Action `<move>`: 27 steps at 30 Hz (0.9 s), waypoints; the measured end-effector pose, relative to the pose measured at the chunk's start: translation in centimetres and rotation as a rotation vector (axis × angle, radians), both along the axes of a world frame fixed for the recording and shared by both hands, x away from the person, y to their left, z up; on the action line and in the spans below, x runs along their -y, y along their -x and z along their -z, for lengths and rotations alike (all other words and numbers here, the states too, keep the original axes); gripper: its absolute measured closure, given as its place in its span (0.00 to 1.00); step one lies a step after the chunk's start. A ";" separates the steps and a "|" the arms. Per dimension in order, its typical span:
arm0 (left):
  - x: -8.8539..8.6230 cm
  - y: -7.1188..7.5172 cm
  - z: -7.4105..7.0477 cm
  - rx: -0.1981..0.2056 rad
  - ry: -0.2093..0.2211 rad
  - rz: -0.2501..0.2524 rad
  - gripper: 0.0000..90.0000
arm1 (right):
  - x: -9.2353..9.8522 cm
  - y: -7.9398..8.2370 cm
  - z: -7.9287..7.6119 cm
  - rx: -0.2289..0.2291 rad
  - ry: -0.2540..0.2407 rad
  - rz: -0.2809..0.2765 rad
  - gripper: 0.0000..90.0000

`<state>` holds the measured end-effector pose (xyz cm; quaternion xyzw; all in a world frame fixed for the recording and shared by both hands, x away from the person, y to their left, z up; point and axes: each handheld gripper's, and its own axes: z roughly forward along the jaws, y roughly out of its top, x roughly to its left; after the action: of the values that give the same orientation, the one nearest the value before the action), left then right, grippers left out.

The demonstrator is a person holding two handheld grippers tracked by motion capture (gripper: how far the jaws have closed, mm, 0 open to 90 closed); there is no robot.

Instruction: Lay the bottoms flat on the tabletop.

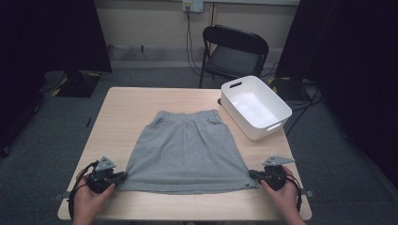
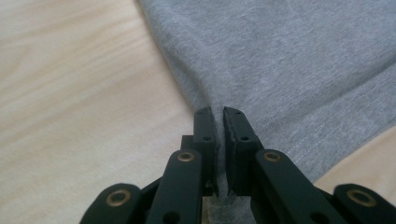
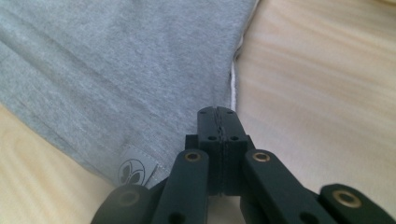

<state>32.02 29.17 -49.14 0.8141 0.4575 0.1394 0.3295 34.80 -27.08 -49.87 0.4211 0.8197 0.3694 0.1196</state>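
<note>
**A:** What's laid out?

**B:** A grey knitted cotton skirt (image 1: 187, 152) lies flat in the middle of a pale wooden table (image 1: 126, 108), waistband away from the person, hem along the near edge. A white rectangular plastic bin (image 1: 256, 105) sits empty at the far right corner, close to the skirt but not touching it. A black folding chair (image 1: 234, 51) stands beyond the table.

**A:** And the hands?

**B:** Each holds a black two-jaw tool. The left gripper (image 2: 219, 116) is pinched on the skirt's near left hem corner, with grey cloth between its jaws. The right gripper (image 3: 218, 114) is clamped tight at the near right corner, just beside a small sewn label (image 3: 135, 170).

**A:** How far along is the work?

**B:** Early, I'd judge. The skirt is spread smooth and both corners are gripped, but there is no fold yet and nothing is in the bin. Folding, and likely putting it away, remains.
</note>
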 end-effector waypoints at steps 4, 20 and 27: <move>0.1 0.6 -0.1 -0.019 -0.003 0.004 0.93 | 0.2 1.1 -0.1 -0.002 0.011 -0.016 1.00; -0.1 -1.0 -1.1 0.105 0.066 -0.080 0.51 | -0.4 0.8 -1.8 0.099 -0.011 0.044 0.74; 0.6 -3.5 -0.2 0.129 0.067 -0.108 0.50 | -2.0 -2.1 -1.1 0.120 -0.010 0.062 0.74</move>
<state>35.48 28.54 -48.91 0.7660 0.4830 0.1939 0.3773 36.93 -25.07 -48.72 0.4241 0.7959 0.3939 0.1778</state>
